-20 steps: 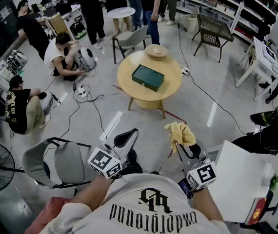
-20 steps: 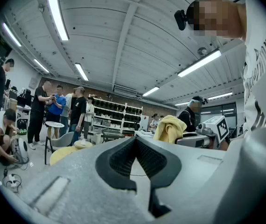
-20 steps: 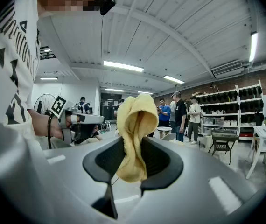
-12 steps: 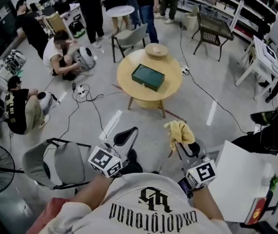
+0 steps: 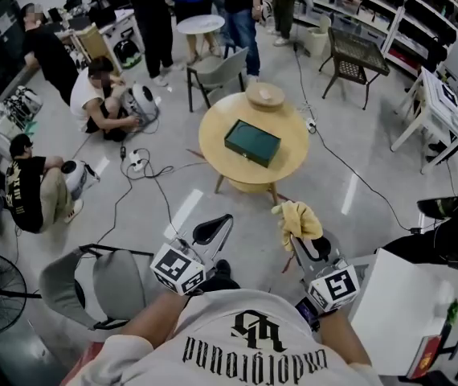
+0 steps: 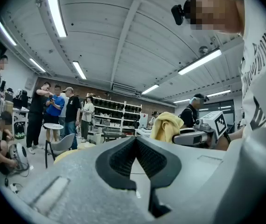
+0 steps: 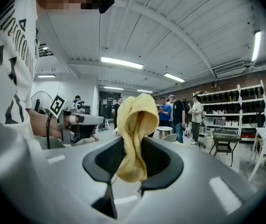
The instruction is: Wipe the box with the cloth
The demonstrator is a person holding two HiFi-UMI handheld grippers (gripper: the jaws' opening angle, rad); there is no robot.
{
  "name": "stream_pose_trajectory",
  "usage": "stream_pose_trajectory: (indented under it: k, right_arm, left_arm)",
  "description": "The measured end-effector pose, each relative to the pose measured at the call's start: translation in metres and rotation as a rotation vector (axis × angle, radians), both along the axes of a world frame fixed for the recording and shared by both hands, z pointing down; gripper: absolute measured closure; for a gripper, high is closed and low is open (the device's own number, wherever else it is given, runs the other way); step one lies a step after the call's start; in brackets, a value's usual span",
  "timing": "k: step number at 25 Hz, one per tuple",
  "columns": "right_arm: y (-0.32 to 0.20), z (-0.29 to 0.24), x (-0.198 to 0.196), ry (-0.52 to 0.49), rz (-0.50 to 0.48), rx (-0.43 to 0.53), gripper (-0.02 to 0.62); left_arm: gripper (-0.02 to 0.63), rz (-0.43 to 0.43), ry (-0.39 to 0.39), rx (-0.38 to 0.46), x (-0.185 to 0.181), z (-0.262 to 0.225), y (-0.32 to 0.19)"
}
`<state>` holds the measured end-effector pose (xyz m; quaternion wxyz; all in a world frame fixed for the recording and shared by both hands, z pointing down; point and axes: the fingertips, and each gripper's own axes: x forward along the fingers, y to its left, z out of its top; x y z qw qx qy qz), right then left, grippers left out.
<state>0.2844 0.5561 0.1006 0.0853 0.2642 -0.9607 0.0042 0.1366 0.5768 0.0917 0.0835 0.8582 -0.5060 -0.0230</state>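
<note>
The yellow cloth (image 5: 296,218) is clamped in the right tongs (image 5: 295,238); the left tongs (image 5: 211,230) are clenched on nothing. The green box (image 5: 252,142), lying on the far round bench (image 5: 293,161), is not yet reached; all wiping is judged left.

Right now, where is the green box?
In the head view, the green box lies on the round wooden table, upper centre, just below a wooden dish, well ahead of the cloth.
</note>
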Motion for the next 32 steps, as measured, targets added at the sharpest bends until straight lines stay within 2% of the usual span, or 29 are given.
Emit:
stream_pose_trajectory:
  k: [8, 15, 24, 32]
  right_arm:
    - [-0.067, 0.002, -0.08, -0.006, 0.043, -0.004, 0.48]
    - [-0.092, 0.012, -0.135, -0.005, 0.067, -0.031, 0.48]
    - [-0.127, 0.026, -0.164, 0.005, 0.046, -0.06, 0.48]
    - [-0.177, 0.037, -0.183, 0.011, -0.001, -0.068, 0.48]
  left_arm:
    - [0.6, 0.08, -0.029, 0.011, -0.071, 0.0, -0.068]
    - [0.6, 0.107, -0.011, -0.021, -0.126, 0.01, -0.097]
    - [0.6, 0.096, 0.021, -0.046, -0.155, 0.024, -0.124]
    - [0.6, 0.06, 0.006, -0.067, -0.169, 0.034, -0.163]
